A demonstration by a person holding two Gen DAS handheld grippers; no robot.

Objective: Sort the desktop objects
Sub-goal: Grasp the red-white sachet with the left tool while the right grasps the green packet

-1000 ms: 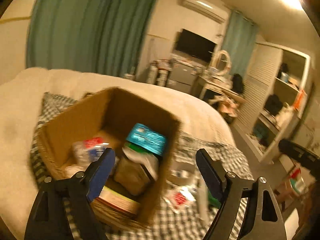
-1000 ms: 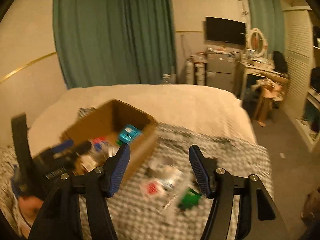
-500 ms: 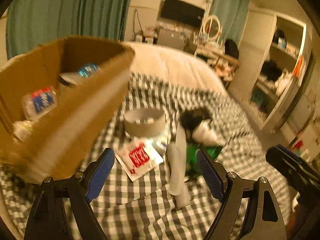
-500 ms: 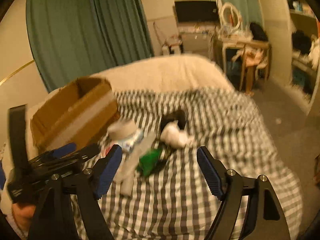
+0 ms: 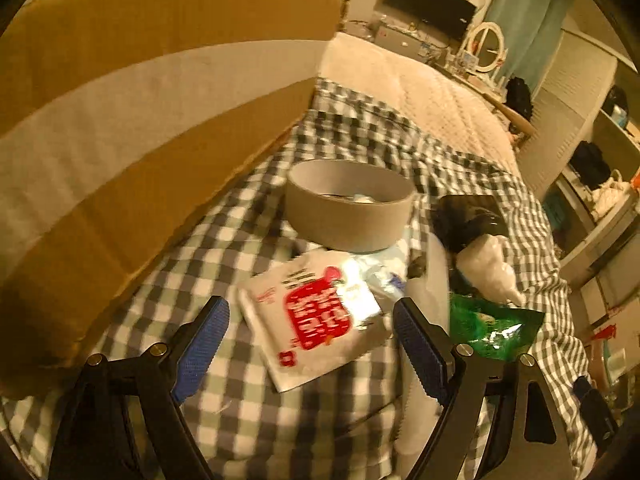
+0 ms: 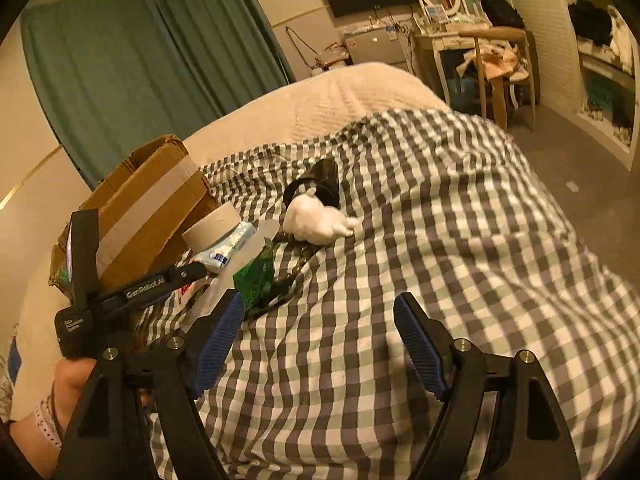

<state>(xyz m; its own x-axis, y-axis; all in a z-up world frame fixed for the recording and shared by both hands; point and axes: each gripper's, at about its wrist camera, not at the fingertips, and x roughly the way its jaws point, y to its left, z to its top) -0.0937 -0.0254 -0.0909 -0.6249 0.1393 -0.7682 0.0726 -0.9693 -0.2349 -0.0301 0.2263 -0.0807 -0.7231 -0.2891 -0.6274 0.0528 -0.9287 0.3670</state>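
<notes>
A cardboard box with pale tape fills the left of the left wrist view; the same box stands far left in the right wrist view. Beside it on the checked cloth lie a tape roll, a white-and-red packet, a long white comb-like piece, a green packet, a black cylinder and a white wad. My left gripper hangs open just above the red packet. My right gripper is open over bare cloth, right of the pile.
The checked cloth covers a bed with a cream quilt behind. A hand holds the left gripper's body at lower left. A chair and desk and shelves stand far right, beyond the bed's edge.
Both grippers have swung down and forward from over the box's inside to the loose pile beside it. The left one has closed in on the red packet. Both stayed open.
</notes>
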